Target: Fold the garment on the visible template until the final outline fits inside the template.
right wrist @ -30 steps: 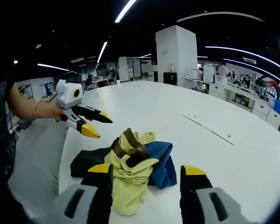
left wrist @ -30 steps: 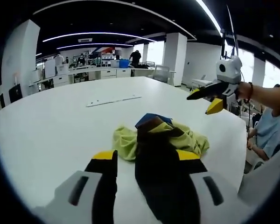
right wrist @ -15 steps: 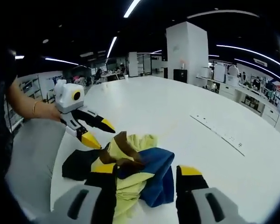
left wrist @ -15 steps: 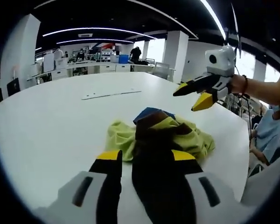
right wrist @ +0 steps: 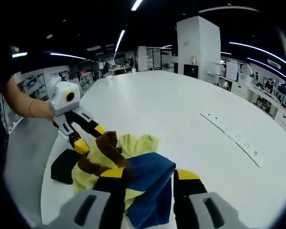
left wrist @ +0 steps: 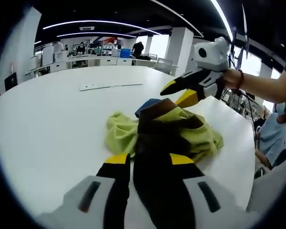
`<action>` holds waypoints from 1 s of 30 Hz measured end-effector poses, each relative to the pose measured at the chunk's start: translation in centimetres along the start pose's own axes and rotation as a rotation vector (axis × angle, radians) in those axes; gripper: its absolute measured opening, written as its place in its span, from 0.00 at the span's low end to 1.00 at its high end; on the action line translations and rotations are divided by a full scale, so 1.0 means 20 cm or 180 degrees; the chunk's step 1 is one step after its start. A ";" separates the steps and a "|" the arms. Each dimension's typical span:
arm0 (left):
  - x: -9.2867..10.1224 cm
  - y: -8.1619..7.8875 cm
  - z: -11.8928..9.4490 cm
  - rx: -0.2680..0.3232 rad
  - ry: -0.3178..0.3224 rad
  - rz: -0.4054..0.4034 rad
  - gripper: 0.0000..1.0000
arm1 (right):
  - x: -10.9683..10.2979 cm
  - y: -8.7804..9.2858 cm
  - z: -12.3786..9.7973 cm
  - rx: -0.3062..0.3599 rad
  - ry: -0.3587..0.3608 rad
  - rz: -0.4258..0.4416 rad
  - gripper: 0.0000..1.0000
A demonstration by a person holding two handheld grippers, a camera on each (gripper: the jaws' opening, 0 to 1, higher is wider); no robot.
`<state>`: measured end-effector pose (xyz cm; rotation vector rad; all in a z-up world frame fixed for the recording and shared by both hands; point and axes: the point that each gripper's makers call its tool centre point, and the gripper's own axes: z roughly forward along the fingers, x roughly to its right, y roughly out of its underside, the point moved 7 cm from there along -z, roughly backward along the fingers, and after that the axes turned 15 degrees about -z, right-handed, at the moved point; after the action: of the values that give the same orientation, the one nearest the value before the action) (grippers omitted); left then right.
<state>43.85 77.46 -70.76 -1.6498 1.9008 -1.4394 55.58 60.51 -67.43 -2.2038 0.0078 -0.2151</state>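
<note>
The garment (left wrist: 164, 131) lies crumpled in a heap on the white table (left wrist: 47, 124), with yellow-green, brown, blue and black parts bunched together.

In the left gripper view, the left gripper (left wrist: 148, 160) has its fingers (left wrist: 117, 164) spread apart, and the black part of the garment runs down between them toward the camera, filling the gap. Whether the fingers press on the cloth cannot be told from here. Beyond the fingertips the yellow-green bulk spreads to both sides, with a brown band across it and a small blue patch at the far edge. The right gripper (left wrist: 181, 93) comes in from the right, held by a hand (left wrist: 233, 78), its yellow-tipped fingers parted and just above the far side of the heap.

The right gripper view shows the pile from the opposite side. Here the blue part (right wrist: 150, 183) is nearest, lying between the right gripper's (right wrist: 145, 179) spread fingers, with yellow-green cloth and brown stripes beyond them to the left. The black part (right wrist: 64, 164) shows as a flat flap on the table at the far left of the heap. The left gripper (right wrist: 83, 138) reaches in from the left, its yellow fingertips down at the edge of the cloth where black meets yellow-green.

A long pale strip (right wrist: 233, 138) lies on the table well off to the right of the right fingers; the left gripper view shows it far beyond the garment (left wrist: 109, 86).
</note>
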 end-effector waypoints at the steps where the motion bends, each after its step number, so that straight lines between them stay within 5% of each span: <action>1: 0.00 0.00 0.00 0.0000 0.0003 0.0000 0.28 | 0.00 0.00 0.01 -0.0005 -0.0017 -0.0001 0.34; 17: 0.00 0.05 0.05 -0.0139 0.0006 -0.0033 0.03 | 0.03 0.05 0.08 -0.0162 -0.0055 0.0012 0.01; 30: 0.05 -0.04 -0.04 -0.0126 -0.0151 0.0344 0.00 | 0.05 0.03 -0.10 -0.0171 0.0275 -0.0013 0.00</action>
<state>43.41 77.07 -69.29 -1.5577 1.9718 -1.3177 56.23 58.45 -66.69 -2.2465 0.0573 -0.3155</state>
